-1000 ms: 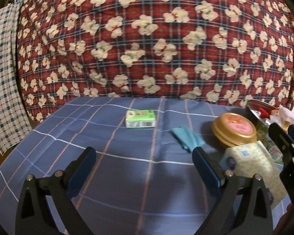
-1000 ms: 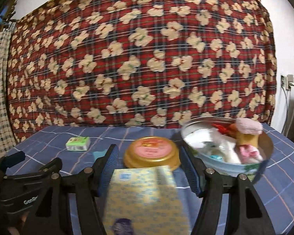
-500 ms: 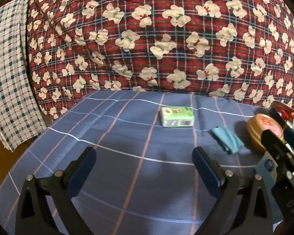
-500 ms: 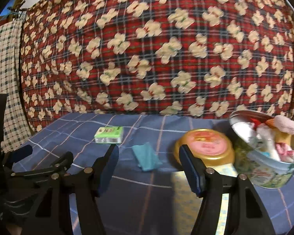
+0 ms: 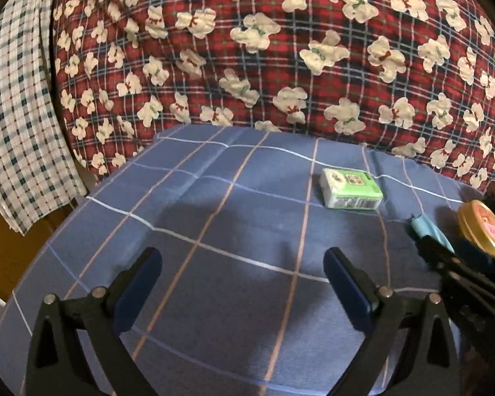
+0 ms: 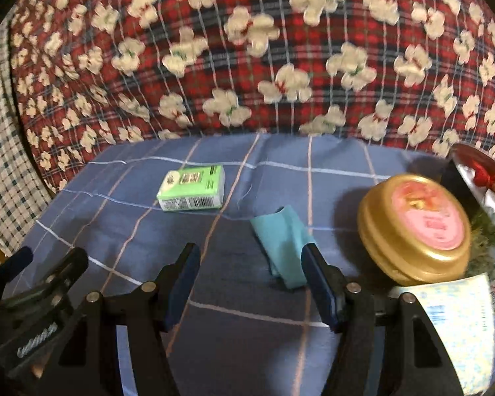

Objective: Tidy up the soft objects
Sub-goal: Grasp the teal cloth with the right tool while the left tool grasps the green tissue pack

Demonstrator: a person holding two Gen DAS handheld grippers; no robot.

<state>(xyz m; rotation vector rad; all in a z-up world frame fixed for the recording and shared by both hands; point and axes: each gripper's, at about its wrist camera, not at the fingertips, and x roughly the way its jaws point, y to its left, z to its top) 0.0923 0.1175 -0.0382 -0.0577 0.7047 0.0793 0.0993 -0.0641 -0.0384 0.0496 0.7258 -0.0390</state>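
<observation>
Right gripper [image 6: 250, 283] is hanging with jaws apart, nothing between the flat blue pads — black hinged plastic arms behind them. Just ahead of the right-hand pad a teal cloth [image 6: 285, 242] is lying crumpled and folded, soft and matte, its near end touching or just beside that pad; can't tell which. Further ahead and to the left sits a green tissue pack [image 6: 192, 187], glossy, rectangular, barcode on its side. Right of the jaws: a round gold tin lid [image 6: 414, 227] with a pink label, tilted, then a metal tin [image 6: 478, 178], mostly cut off.

Left gripper [image 5: 242, 292] is also standing wide open and empty over the blue checked cloth [image 5: 214, 231] — smooth weave, thin pale lines. Red plaid fabric with white bears [image 5: 280, 49] is draping behind.
</observation>
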